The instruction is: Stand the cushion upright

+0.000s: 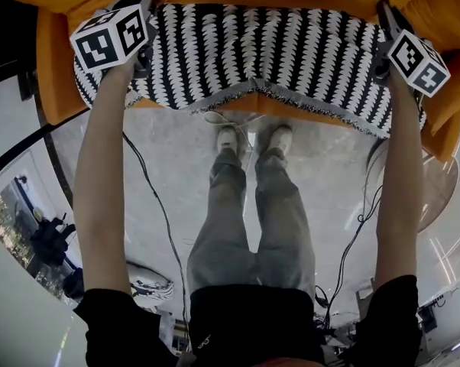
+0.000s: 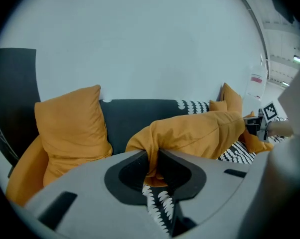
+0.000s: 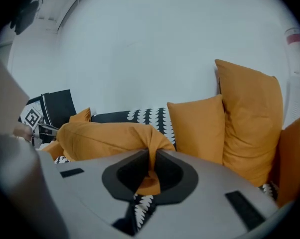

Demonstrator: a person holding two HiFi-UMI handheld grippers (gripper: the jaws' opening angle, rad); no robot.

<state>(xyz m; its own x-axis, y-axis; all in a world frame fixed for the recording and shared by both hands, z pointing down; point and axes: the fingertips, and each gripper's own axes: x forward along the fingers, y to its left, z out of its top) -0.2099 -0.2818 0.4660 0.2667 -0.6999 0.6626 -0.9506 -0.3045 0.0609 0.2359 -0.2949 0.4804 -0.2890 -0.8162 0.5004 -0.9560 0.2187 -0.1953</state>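
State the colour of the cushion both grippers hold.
The cushion is plain orange; the left gripper view shows it best.

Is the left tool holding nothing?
No, the left tool is pinching a corner of the orange cushion tight between its jaws.

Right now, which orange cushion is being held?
The slumped cushion, corners pinched by left gripper and right gripper; the other cushions stand untouched against the sofa.

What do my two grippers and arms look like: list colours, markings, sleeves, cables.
The left gripper and right gripper each have a grey body with a black recess round the jaws. Each carries a white cube printed with black square markers. The sleeves are short and black. Thin black cables trail below.
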